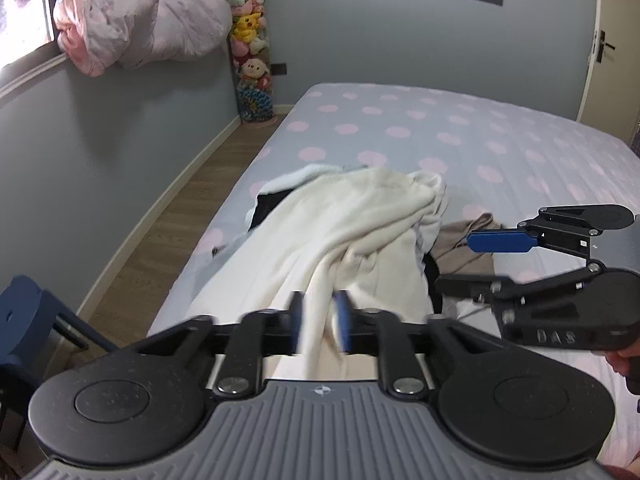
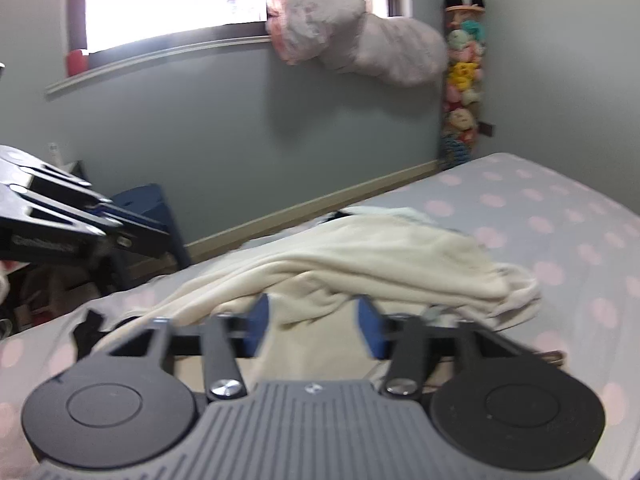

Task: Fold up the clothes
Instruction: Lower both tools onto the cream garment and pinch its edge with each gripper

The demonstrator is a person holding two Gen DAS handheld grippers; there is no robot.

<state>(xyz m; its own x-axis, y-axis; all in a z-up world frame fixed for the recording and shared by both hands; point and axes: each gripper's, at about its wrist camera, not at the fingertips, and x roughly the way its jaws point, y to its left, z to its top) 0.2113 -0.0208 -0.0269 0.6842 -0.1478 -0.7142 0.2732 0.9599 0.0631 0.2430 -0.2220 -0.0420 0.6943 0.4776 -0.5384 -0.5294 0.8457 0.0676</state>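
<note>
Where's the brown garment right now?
In the left wrist view, the brown garment lies on the polka-dot bed, right of the cream garment, directly under the right gripper.

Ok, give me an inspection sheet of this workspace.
Surface: bed, grey sheet with pink dots.
Job's things: cream garment rumpled near the bed's edge, lying over dark clothes.
Clutter: tan cloth beside the pile.
Grippers: left gripper and right gripper both open, cream fabric between the fingers.
Cables: nothing seen.
Surroundings: window, bedding bundle on the sill, plush toys in the corner, door, blue stool.
</note>
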